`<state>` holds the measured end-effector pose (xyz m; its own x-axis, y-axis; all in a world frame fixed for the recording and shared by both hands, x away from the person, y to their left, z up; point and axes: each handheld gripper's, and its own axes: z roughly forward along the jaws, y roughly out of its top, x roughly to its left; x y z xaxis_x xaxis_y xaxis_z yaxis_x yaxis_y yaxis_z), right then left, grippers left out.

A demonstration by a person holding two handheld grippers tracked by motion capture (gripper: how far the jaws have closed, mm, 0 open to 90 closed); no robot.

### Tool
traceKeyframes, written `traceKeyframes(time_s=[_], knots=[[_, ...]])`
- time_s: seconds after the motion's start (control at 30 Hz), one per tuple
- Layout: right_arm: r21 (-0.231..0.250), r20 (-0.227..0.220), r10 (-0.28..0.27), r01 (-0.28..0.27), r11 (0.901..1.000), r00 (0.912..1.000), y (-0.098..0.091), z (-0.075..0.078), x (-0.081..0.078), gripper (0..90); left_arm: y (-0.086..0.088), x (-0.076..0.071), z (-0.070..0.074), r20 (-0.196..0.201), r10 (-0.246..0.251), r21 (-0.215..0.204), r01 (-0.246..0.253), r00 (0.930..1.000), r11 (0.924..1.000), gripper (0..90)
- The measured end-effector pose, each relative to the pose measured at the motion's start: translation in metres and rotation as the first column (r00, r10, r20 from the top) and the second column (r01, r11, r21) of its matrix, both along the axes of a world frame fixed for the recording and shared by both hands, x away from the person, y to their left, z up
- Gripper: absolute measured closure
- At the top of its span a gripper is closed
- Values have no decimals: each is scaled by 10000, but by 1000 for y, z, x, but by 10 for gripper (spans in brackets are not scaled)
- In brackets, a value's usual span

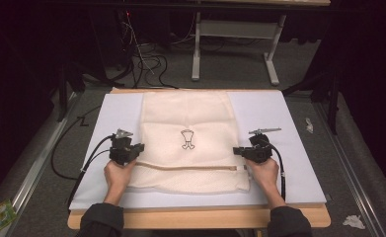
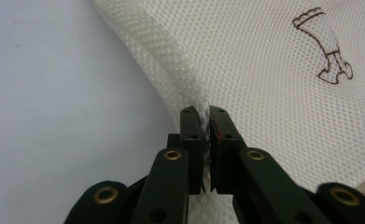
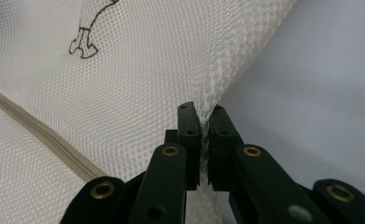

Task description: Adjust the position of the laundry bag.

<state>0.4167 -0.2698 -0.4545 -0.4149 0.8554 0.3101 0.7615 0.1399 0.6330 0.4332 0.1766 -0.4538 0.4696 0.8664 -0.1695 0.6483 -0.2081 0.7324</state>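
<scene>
Across the middle of the counter [image 1: 284,148] a cream mesh laundry bag [image 1: 188,118] is spread flat, its zipper [image 1: 185,168] running crosswise near the person. Each side edge is pinched at equal distance: left tool [image 1: 142,147] and right tool [image 1: 235,150] are clamped tight on the mesh.

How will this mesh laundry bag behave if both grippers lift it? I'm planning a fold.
Probably floppy: the mesh laundry bag bunches where the left gripper and right gripper pinch its edges. Likely light, given the open weave. The zipper line may sag less.
</scene>
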Motion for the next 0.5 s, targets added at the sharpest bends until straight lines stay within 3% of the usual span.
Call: traceKeyframes(time_s=[0.5], knots=[[-11, 116, -583, 583, 9983, 9982, -26, -1, -7, 870, -29, 3, 3, 315, -438, 214, 431, 9985, 9988, 858]])
